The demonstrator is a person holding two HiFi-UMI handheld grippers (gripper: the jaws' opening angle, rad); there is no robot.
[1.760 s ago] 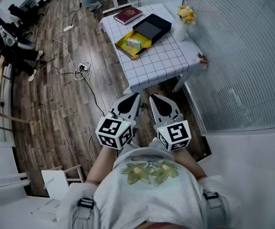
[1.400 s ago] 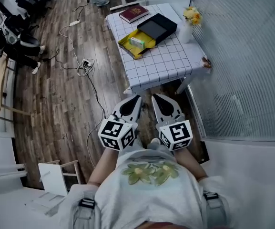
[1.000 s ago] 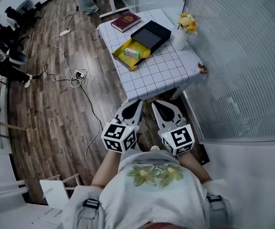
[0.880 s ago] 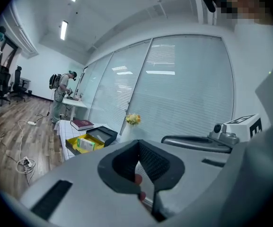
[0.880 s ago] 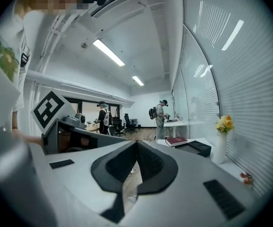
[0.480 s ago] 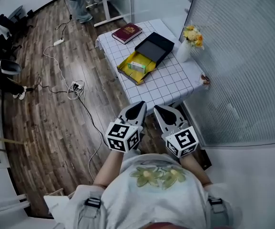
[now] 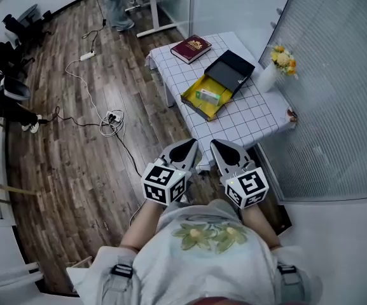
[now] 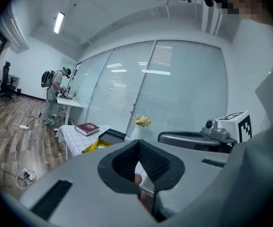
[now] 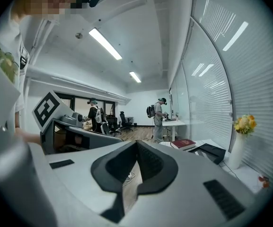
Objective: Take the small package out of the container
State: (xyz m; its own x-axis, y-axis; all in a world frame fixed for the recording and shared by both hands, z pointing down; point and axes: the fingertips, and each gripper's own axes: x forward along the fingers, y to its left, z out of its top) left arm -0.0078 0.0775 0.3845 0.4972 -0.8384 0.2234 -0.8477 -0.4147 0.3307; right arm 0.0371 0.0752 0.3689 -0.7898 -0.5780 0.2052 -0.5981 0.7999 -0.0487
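**Both grippers closed, held short of the table**

The left gripper point(image 7: 189, 148) and the right gripper point(image 7: 218, 148) sit side by side close to the person's chest, each with its jaws pressed together on nothing. Ahead stands the checked table point(image 7: 253, 116). On it the small package point(image 7: 207, 95) lies inside the open yellow container point(image 7: 194, 105). A black box point(image 7: 233, 70) touches the container's far side, a maroon book point(image 7: 193, 47) lies beyond, and a flower vase point(image 7: 271, 75) stands to the right. Cables point(image 7: 110, 115) trail across the wooden floor on the left.

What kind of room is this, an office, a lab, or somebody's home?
Most likely an office or lab workspace: glass partitions covered by blinds, black office chairs, and a person standing at a white desk. Cables trail across the wood floor.
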